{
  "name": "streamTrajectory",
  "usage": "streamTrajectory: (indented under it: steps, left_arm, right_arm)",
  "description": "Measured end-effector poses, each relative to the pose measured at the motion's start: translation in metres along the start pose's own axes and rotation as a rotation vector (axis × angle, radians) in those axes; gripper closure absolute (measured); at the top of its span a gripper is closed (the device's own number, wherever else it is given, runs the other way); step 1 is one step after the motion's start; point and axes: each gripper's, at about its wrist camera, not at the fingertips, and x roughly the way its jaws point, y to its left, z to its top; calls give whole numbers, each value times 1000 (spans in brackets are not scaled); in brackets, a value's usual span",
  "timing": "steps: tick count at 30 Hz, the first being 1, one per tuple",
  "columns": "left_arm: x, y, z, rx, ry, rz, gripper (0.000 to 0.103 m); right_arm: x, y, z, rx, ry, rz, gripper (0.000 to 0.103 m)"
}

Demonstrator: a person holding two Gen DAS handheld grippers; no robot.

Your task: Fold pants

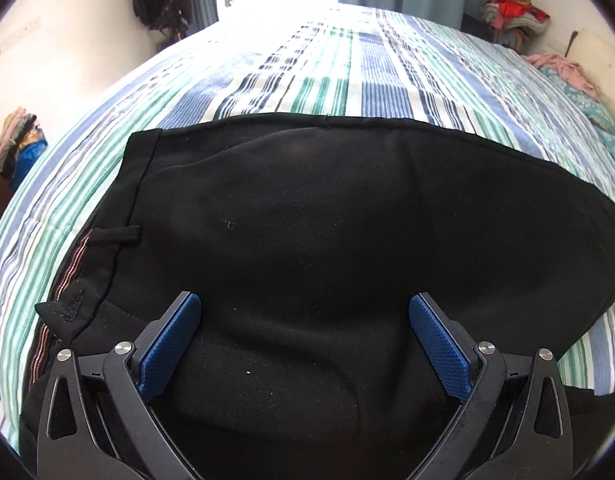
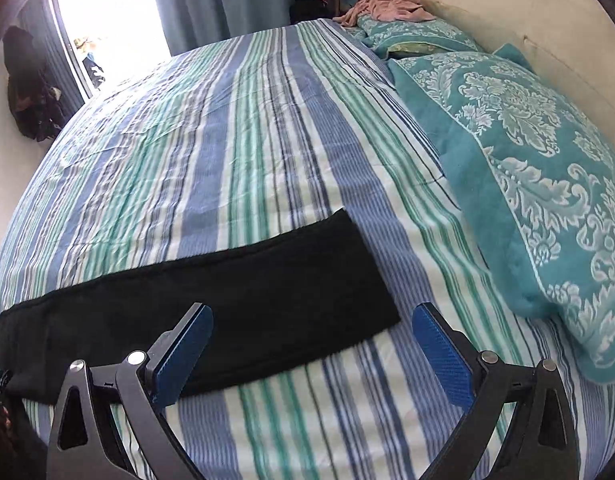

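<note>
Black pants (image 1: 307, 220) lie flat on the striped bed (image 1: 347, 72), waistband with a belt loop at the left in the left wrist view. My left gripper (image 1: 305, 312) is open, hovering over the seat area of the pants. In the right wrist view the leg end of the pants (image 2: 227, 312) stretches across the bed (image 2: 227, 140), its hem at the right. My right gripper (image 2: 313, 320) is open above the hem end, its left finger over the black cloth, its right finger over the bedspread.
Teal patterned pillows (image 2: 527, 184) lie along the headboard at the right. A pink garment (image 2: 387, 8) and a pile of clothes (image 1: 515, 12) sit at the far corner. Curtains and a bright window are behind the bed. Clothes (image 1: 19, 144) are heaped at the left.
</note>
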Motion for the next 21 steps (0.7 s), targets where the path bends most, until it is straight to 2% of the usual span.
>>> streamTrajectory:
  steps: [3,5,9,10,12,13,17,19,21]
  left_arm:
    - [2,1,1,-6,-9,-4,0]
    - [2,0,-1,-2,-19,3,0]
    - [6,0,1,0,-26,8,0]
    - [6,0,1,0,-28,8,0]
    - [6,0,0,0,-31,10,0]
    - [7,0,0,1,-31,11,0]
    - [7,0,1,1,-29,13,0]
    - [6,-1,1,3,-27,18,0]
    - [6,-2,2,4,-22,25,0]
  right_arm:
    - [50,-16,39,7,66,-41,4]
    - [79,-19,53,20,104,-38,7]
    - [120,-24,60,63,122,-50,23]
    - [127,-25,57,77,132,-36,47]
    - [129,-22,50,80,137,12,83]
    - [118,-19,47,71,82,14,91]
    - [29,4,17,0,-116,109,93]
    - [-34,18,-15,-47,-205,159,93]
    - [-96,27,-61,-70,-275,178,94]
